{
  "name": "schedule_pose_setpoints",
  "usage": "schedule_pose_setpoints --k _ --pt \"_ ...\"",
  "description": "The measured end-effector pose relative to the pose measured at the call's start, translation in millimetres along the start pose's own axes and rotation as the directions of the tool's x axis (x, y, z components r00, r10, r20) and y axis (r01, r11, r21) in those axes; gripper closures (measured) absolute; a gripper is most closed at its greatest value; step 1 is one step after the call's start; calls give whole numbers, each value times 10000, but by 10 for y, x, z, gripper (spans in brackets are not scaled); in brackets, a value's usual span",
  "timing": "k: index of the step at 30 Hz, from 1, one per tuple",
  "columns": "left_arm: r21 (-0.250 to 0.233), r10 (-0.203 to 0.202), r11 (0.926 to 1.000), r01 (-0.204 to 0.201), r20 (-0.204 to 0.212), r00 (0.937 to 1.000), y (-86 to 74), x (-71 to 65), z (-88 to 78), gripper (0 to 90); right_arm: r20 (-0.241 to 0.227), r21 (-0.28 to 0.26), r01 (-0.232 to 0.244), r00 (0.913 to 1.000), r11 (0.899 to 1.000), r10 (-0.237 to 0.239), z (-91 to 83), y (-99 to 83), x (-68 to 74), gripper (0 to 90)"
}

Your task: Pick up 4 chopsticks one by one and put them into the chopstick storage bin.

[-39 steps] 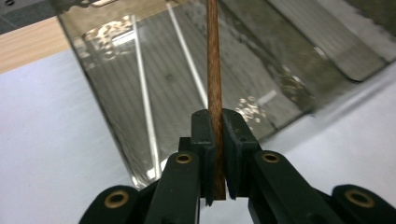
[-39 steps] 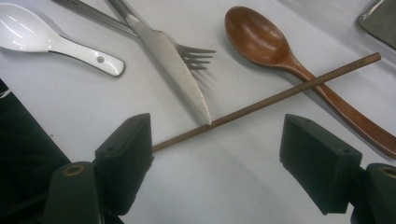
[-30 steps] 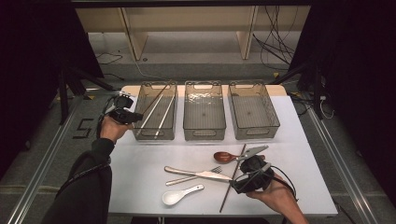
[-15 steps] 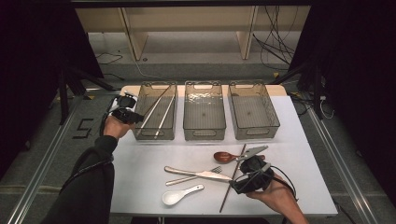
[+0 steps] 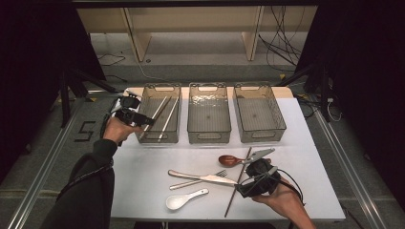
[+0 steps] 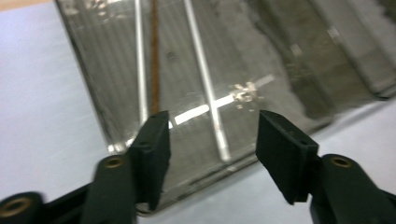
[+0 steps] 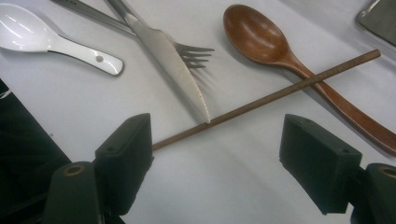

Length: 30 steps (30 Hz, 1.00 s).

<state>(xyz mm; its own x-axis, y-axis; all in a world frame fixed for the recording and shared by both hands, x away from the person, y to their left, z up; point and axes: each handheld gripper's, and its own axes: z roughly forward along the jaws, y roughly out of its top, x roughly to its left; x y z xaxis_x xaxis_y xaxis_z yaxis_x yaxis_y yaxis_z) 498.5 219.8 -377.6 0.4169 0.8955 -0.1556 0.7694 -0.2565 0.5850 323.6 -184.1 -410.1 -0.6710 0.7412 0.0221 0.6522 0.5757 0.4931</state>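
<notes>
A white worktop carries three clear bins in a row at its far side. The left bin holds metal and brown chopsticks. The left tongs hang at that bin's near left corner, jaws apart and empty. Nearer lie a knife crossing a fork, a wooden spoon, a white spoon and a brown chopstick. The right tongs hover over that chopstick, wide open, gripping nothing.
</notes>
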Motion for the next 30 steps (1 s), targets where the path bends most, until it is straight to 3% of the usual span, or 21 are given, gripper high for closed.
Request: schedule_pose_setpoints --k 6,11,17,30 --pt "-494 253 9985 -221 656 9975 -157 -247 -183 307 91 166 -479 9988 9987 477 29 1 -18 270" --pt "-451 601 9974 -556 1058 9926 -355 -444 -229 273 253 406 -901 9957 9951 891 109 10 -16 274" --pt "-620 925 9943 -862 1075 9899 -525 -614 -290 244 425 728 -1014 9942 9922 985 205 20 27 268" --pt "-656 1734 9839 -1660 1314 9760 -884 -914 -337 202 673 1313 -1226 9911 9837 1145 432 41 123 253"
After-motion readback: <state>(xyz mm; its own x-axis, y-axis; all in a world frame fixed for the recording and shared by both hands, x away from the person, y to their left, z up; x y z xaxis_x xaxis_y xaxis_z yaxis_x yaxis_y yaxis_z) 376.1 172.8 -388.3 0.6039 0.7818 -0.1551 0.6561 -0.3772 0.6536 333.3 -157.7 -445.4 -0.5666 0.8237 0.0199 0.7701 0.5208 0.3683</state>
